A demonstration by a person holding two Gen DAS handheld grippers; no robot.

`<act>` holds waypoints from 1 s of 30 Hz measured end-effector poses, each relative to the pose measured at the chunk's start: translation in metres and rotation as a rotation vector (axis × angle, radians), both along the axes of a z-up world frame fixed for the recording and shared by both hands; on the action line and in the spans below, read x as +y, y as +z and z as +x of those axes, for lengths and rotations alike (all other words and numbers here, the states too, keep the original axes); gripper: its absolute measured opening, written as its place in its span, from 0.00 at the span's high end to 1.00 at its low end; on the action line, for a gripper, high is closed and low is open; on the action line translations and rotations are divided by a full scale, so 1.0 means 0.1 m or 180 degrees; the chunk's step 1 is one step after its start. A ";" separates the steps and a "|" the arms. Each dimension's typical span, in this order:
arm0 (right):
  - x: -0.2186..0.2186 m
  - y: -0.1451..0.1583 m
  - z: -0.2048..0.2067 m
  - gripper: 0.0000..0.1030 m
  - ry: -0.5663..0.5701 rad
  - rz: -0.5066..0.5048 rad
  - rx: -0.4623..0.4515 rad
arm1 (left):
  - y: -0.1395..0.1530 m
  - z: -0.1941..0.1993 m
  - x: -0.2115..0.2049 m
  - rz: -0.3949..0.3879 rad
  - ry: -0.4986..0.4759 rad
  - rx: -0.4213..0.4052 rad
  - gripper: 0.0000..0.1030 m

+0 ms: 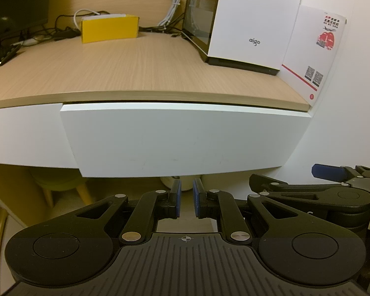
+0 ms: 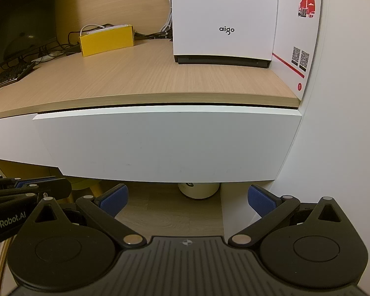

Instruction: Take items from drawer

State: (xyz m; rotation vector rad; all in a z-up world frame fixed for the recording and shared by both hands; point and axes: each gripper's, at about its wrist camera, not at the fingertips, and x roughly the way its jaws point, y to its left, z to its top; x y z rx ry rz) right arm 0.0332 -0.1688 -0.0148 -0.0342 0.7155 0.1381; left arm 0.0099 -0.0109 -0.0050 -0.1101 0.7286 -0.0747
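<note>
- The flat white handle-less drawer front (image 1: 185,138) sits barely ajar under the pale wood desk (image 1: 125,69), at twelve o'clock of both grippers; its contents are hidden.
- Left gripper (image 1: 187,198): jaws nearly closed, empty — poised below the drawer's lower edge.
- Right gripper (image 2: 187,201): jaws wide, empty — likely readied to hook that edge.

Wooden desk (image 1: 125,64) bears yellow box (image 1: 109,28), white computer case (image 1: 249,22), keyboard (image 1: 0,54).

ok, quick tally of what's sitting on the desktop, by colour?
Yellow: 1, the box
White: 2, the computer case and the card leaning at the wall
Black: 2, the monitor and keyboard
Total: 5, loose cables not counted
</note>
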 end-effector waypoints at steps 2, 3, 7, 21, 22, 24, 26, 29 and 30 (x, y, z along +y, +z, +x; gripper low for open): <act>0.00 0.00 0.00 0.00 -0.0004 0.0000 0.0003 | 0.00 0.00 0.01 -0.0006 0.0008 0.0006 0.88; 0.01 0.00 -0.01 0.00 -0.0005 0.0001 0.0005 | 0.00 0.00 0.00 -0.0007 0.0009 0.0007 0.88; 0.02 -0.01 -0.02 0.00 -0.0008 0.0005 0.0008 | 0.00 0.00 0.01 -0.0018 0.0011 0.0001 0.88; -0.01 -0.01 -0.01 0.00 -0.0069 0.0034 0.0037 | -0.02 0.01 0.04 -0.0039 0.0001 0.0023 0.88; -0.01 -0.01 -0.01 0.00 -0.0078 0.0038 0.0043 | -0.02 0.02 0.04 -0.0042 -0.0001 0.0024 0.88; -0.03 -0.02 0.00 0.00 -0.0108 0.0055 0.0065 | -0.02 0.03 0.05 -0.0046 -0.0019 0.0025 0.88; -0.04 -0.02 0.01 0.00 -0.0127 0.0074 0.0084 | -0.03 0.04 0.05 -0.0049 -0.0049 0.0027 0.88; -0.06 -0.01 0.03 0.00 -0.0132 0.0097 0.0083 | -0.04 0.06 0.07 -0.0056 -0.0090 0.0035 0.87; -0.05 -0.01 0.02 0.00 -0.0129 0.0111 0.0086 | -0.05 0.07 0.07 -0.0058 -0.0106 0.0041 0.88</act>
